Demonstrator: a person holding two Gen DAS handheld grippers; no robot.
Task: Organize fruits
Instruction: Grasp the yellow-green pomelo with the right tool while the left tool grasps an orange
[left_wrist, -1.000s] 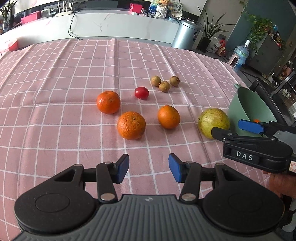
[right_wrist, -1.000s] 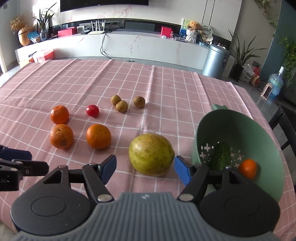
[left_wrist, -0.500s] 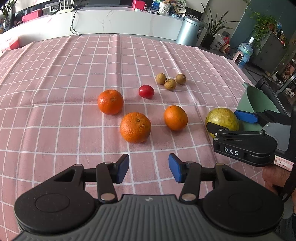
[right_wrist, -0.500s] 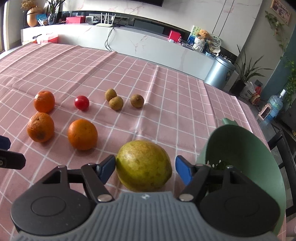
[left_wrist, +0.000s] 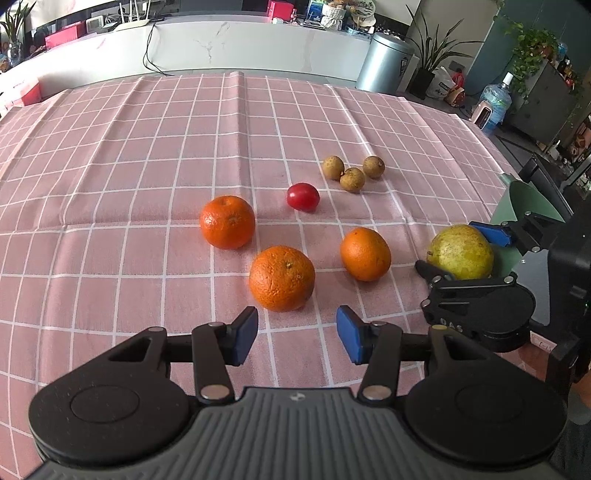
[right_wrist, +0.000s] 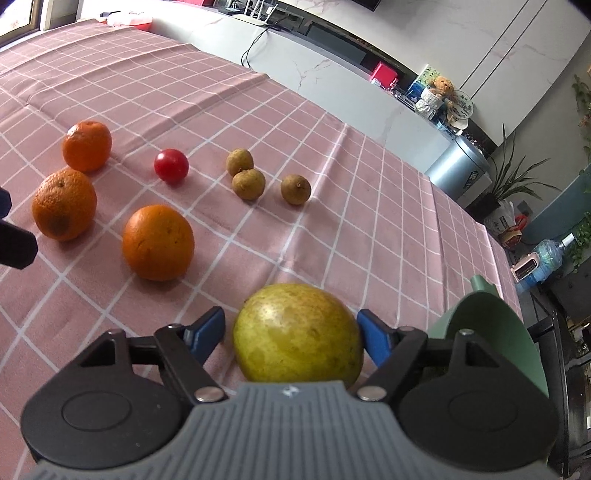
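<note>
A yellow-green pear (right_wrist: 299, 334) lies on the pink checked tablecloth between the jaws of my right gripper (right_wrist: 291, 332), which is open around it; its right pad looks close to or touching the fruit. The pear also shows in the left wrist view (left_wrist: 461, 252), with the right gripper (left_wrist: 461, 251) around it. My left gripper (left_wrist: 297, 332) is open and empty just short of a rough orange (left_wrist: 282, 278). Two more oranges (left_wrist: 227, 222) (left_wrist: 365, 254), a red tomato (left_wrist: 303, 197) and three brown longans (left_wrist: 351, 170) lie beyond. The green bowl (right_wrist: 491, 332) stands right of the pear.
The tablecloth (left_wrist: 147, 147) covers the table to its far edge. A white counter (left_wrist: 221, 48) and a grey bin (left_wrist: 384, 62) stand behind. The table's right edge runs beside the green bowl (left_wrist: 524, 206). A dark chair (right_wrist: 561, 350) is past that edge.
My right gripper has moved forward and lower so the pear sits between its jaws. My left gripper has crept closer to the rough orange. The fruits have not moved.
</note>
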